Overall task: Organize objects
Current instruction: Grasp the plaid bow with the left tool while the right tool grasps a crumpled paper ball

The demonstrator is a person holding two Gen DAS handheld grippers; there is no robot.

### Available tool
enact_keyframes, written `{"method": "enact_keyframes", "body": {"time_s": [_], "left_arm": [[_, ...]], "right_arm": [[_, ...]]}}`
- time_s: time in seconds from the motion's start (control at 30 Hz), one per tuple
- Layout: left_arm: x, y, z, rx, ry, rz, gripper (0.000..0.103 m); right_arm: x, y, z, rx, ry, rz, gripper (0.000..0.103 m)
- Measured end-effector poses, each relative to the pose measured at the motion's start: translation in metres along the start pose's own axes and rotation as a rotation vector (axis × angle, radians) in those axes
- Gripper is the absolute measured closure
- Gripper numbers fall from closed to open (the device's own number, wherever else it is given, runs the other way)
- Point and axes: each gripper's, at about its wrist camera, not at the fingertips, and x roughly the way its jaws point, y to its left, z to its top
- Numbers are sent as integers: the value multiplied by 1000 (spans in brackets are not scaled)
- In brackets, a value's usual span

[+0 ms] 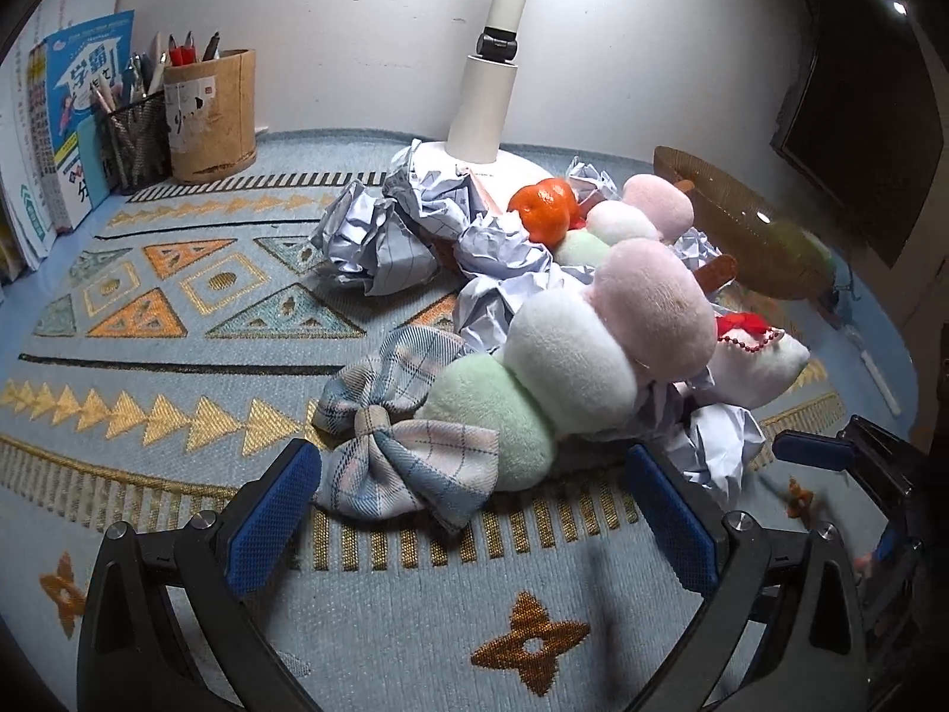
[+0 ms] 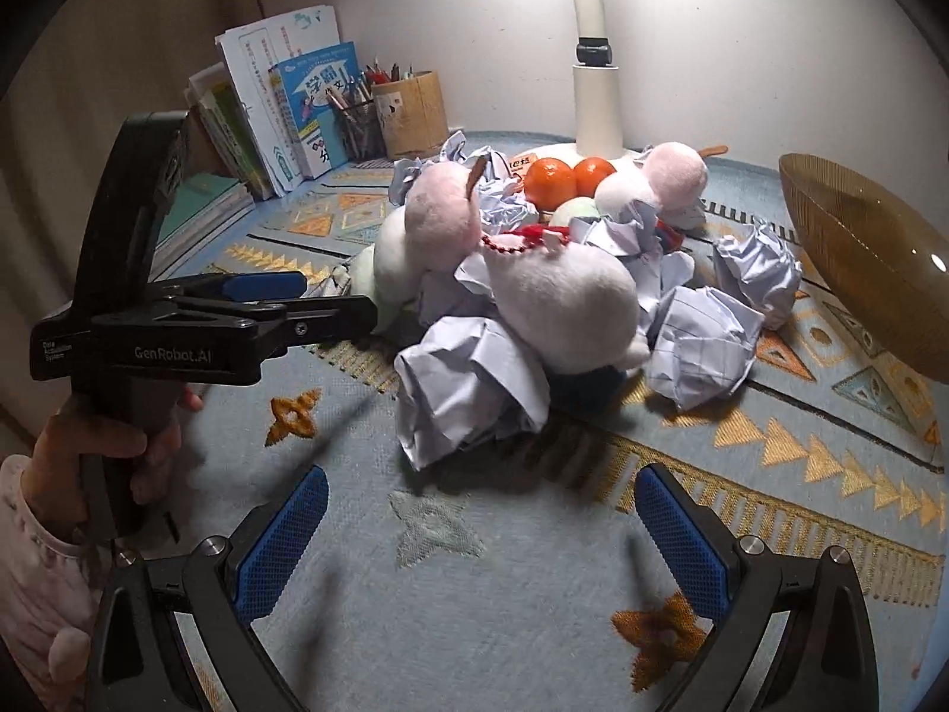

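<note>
In the left wrist view my left gripper (image 1: 474, 510) is open, its blue pads on either side of a plaid fabric bow (image 1: 403, 451). The bow touches the green end of a three-ball plush skewer (image 1: 569, 356). A second plush skewer (image 1: 629, 219) lies behind it beside an orange (image 1: 545, 207). Crumpled paper balls (image 1: 379, 237) are piled around them. My right gripper (image 2: 480, 534) is open above the mat, short of a crumpled paper ball (image 2: 468, 391). A white plush (image 2: 569, 302) with a red bow lies on the pile. Two oranges (image 2: 551, 178) sit behind.
An amber bowl (image 2: 866, 261) stands at the right. A white lamp base (image 1: 486, 107) rises behind the pile. Pen holders (image 1: 207, 113) and books (image 1: 77, 118) line the back left. A hand (image 2: 107, 445) holds the left gripper (image 2: 338, 296). The patterned mat (image 2: 474, 623) covers the table.
</note>
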Motion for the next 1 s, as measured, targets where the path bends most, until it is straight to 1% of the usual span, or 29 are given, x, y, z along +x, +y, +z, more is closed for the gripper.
{"method": "enact_keyframes", "body": {"time_s": [0.1,0.17,0.23,0.27,0.3,0.33,0.37,0.4,0.43,0.47,0.57,0.67,0.73,0.83,1.0], "left_arm": [[7,1,0,47,39,51,0],[11,7,-3,55,55,52,1],[15,16,-5,29,72,46,1],[14,19,-4,16,60,36,3],[12,21,-2,5,45,-1,10],[11,23,-1,0,37,-25,34],[11,23,0,3,31,-6,61],[12,24,0,2,32,15,64],[11,24,-1,3,30,8,65],[11,24,-2,3,28,-10,70],[8,28,-2,-16,13,-27,72],[-3,33,-3,-42,-45,-30,72],[-12,36,-4,-55,-87,-18,72],[-20,36,-6,-58,-124,8,72],[-22,40,-4,-68,-129,22,72]], "right_arm": [[7,-5,2,81,-14,19,0],[13,-11,5,143,-15,34,0],[16,-16,9,179,-26,46,0],[18,-17,11,190,-32,46,0],[20,-17,12,198,-34,52,0],[24,-17,13,206,-34,67,7],[25,-18,14,212,-34,76,13],[22,-18,14,211,-49,86,40],[20,-18,13,210,-58,114,52],[18,-17,13,205,-63,125,52],[14,-9,15,169,-88,133,53],[6,-4,15,143,-137,138,53],[1,-7,13,151,-165,157,53],[-4,-12,11,170,-194,181,53],[-4,-14,8,182,-204,201,53]]}}
